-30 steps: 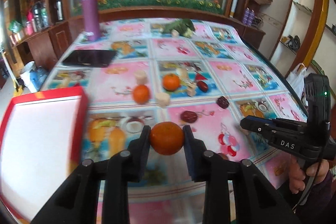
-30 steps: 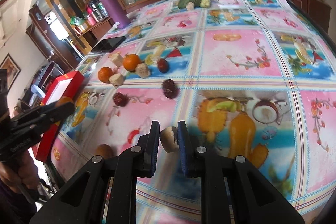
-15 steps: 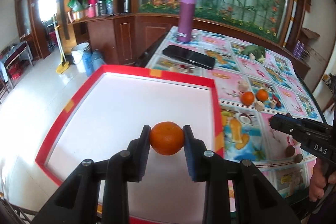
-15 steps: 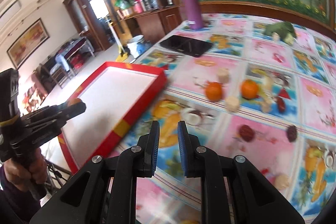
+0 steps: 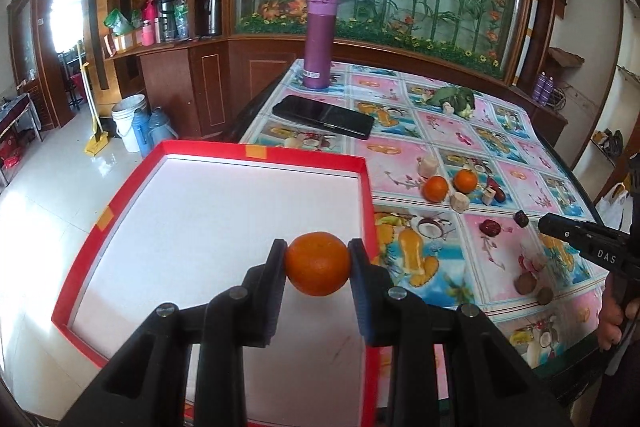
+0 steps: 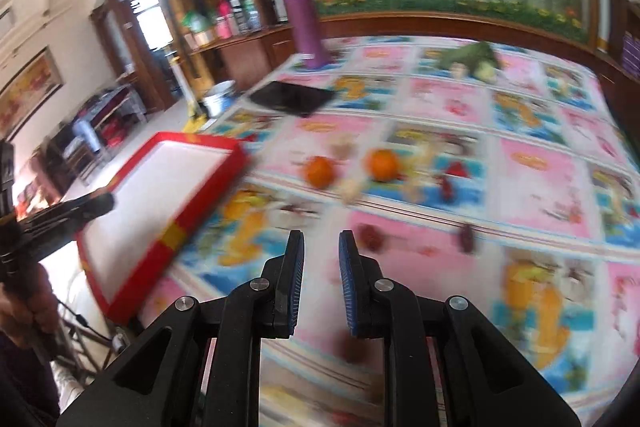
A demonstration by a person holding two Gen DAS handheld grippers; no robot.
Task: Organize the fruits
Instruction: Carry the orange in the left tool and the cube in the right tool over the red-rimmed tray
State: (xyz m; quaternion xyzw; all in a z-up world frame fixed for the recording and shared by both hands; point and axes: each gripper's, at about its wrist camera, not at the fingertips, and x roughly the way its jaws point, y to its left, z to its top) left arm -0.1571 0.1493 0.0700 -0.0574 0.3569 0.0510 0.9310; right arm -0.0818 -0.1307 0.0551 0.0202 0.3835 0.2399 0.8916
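Note:
My left gripper (image 5: 318, 265) is shut on an orange (image 5: 318, 263) and holds it above the white floor of the red-rimmed tray (image 5: 256, 151), near its right rim. My right gripper (image 6: 321, 247) is empty, its jaws a small gap apart, above the fruit-print tablecloth. It also shows at the right edge of the left wrist view (image 5: 580, 239). Two more oranges (image 5: 435, 188) (image 5: 465, 180), dark red dates (image 5: 490, 227) and pale fruit pieces (image 5: 459, 202) lie on the cloth. The tray (image 6: 176, 227) sits left of the right gripper.
A black phone (image 5: 324, 117) and a purple bottle (image 5: 318, 43) stand at the table's far left. Green vegetables (image 5: 456, 99) lie at the back. Two brown fruits (image 5: 534, 287) sit near the front edge. The tray overhangs the table's left edge above the floor.
The left gripper swung left with the orange from over the cloth to over the tray. The right gripper let go of a pale fruit piece, lifted and turned left.

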